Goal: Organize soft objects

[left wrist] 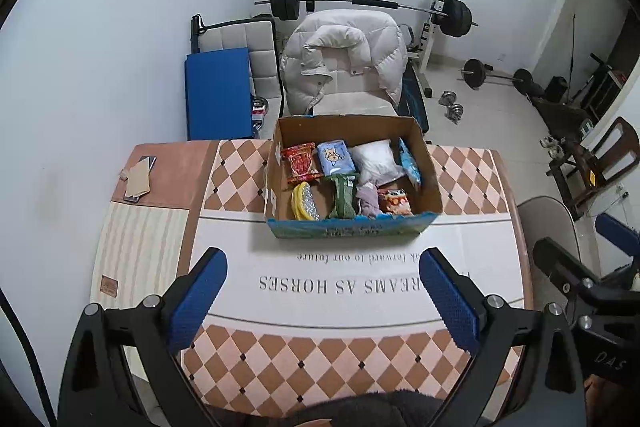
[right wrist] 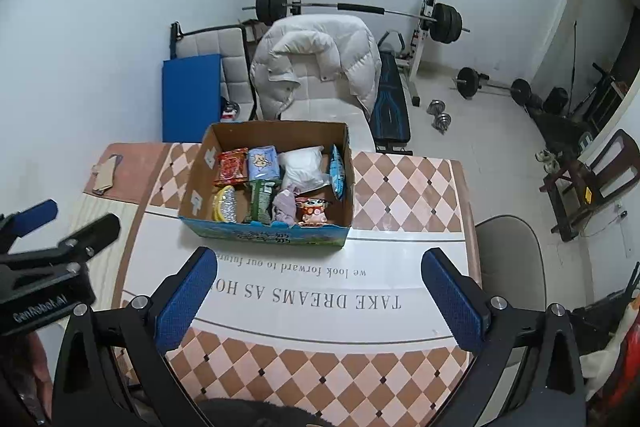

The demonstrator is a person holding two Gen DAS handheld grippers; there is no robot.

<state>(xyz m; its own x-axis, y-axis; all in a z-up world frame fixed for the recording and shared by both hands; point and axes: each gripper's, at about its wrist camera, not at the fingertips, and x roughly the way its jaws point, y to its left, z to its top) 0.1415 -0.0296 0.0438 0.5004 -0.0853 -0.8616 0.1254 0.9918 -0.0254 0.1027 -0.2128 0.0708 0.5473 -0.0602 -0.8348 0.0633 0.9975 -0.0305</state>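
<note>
Both hand-held grippers, left (left wrist: 323, 289) and right (right wrist: 319, 291), hover released above the tabletop (left wrist: 320, 355). Reaching into the crowded box (left wrist: 352, 227), a finger could snag a neighbouring packet or shove the light cardboard.

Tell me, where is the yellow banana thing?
The yellow banana-shaped toy lies in the cardboard box's front-left corner in both wrist views, beside the green packet and before the red packet.

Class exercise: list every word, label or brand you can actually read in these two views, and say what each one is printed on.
"TAKE DREAMS AS HORSES": tablecloth, upside down to the camera.
"we look forward to our future": same tablecloth, smaller line.
"GenRobot.AI": left gripper body, seen from the right wrist.
"DAS": right gripper body; further letters cut off.
Printing on the cardboard box front and the snack packets: too blurred.
</note>
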